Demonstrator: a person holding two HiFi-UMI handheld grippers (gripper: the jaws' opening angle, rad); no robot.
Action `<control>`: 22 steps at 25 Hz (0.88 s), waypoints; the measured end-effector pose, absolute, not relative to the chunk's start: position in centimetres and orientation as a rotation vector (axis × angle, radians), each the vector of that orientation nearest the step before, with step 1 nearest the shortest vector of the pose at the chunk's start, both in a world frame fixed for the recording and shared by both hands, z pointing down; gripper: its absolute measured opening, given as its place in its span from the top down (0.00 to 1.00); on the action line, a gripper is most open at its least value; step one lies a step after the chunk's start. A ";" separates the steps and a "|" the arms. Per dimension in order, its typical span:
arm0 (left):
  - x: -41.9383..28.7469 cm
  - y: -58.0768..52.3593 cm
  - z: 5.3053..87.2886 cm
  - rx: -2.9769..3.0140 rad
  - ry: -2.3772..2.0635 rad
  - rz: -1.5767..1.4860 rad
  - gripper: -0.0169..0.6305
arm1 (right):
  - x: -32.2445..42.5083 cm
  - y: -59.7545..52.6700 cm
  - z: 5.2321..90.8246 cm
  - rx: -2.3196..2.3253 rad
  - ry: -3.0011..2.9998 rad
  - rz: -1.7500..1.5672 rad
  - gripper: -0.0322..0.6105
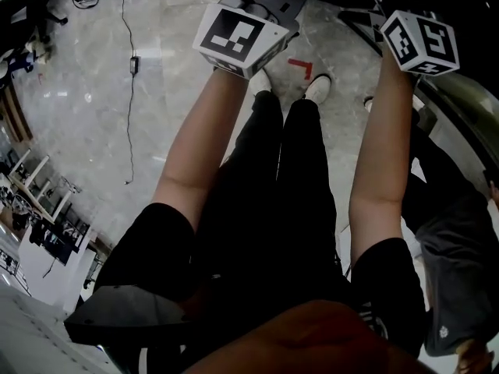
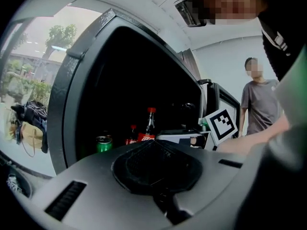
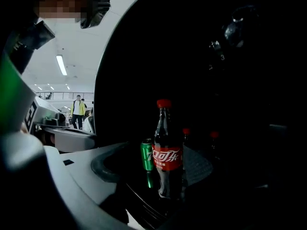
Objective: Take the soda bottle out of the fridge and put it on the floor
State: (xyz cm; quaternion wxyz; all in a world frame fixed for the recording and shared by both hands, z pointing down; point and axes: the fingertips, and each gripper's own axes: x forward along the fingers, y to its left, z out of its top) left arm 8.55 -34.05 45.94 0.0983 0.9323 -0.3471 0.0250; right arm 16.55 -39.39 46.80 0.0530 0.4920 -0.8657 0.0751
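Right, both grippers are up at the open fridge (image 2: 72,85), whose inside is dark. In its own view the left gripper (image 2: 153,146) is clenched: dark pads meet at a tip with nothing between them. The right gripper (image 3: 162,171) is released, jaws spread wide. The soda bottle (image 3: 167,152) shows in the gap between them, and I see no pad pressing on it.

The bottle stands upright inside the fridge, lower centre of the right gripper view: red cap, red label, dark contents. A green can (image 3: 147,155) stands just beside it on the frame's left side. More red caps (image 3: 186,131) show behind in the dark, too dim to resolve.

In the left gripper view the bottle is centre frame, behind the jaw tip. A bystander (image 2: 261,102) stands at right.

In the head view both marker cubes sit at the top edge over a marble floor (image 1: 93,92). A red tape corner (image 1: 301,67) lies by the shoes.
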 end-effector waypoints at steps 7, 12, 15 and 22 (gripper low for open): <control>9.0 -35.8 46.7 2.742 -0.990 0.064 0.96 | 16.3 -43.7 46.5 1.516 -2.618 0.216 0.40; 9.3 -36.7 46.6 2.745 -0.991 0.060 0.97 | 15.4 -45.5 45.9 1.459 -2.640 0.179 0.40; 9.4 -36.5 46.6 2.749 -0.992 0.061 0.97 | 15.2 -46.0 45.8 1.461 -2.621 0.149 0.40; 8.9 -35.9 46.7 2.747 -0.996 0.062 0.97 | 15.2 -46.3 46.2 1.471 -2.570 0.106 0.45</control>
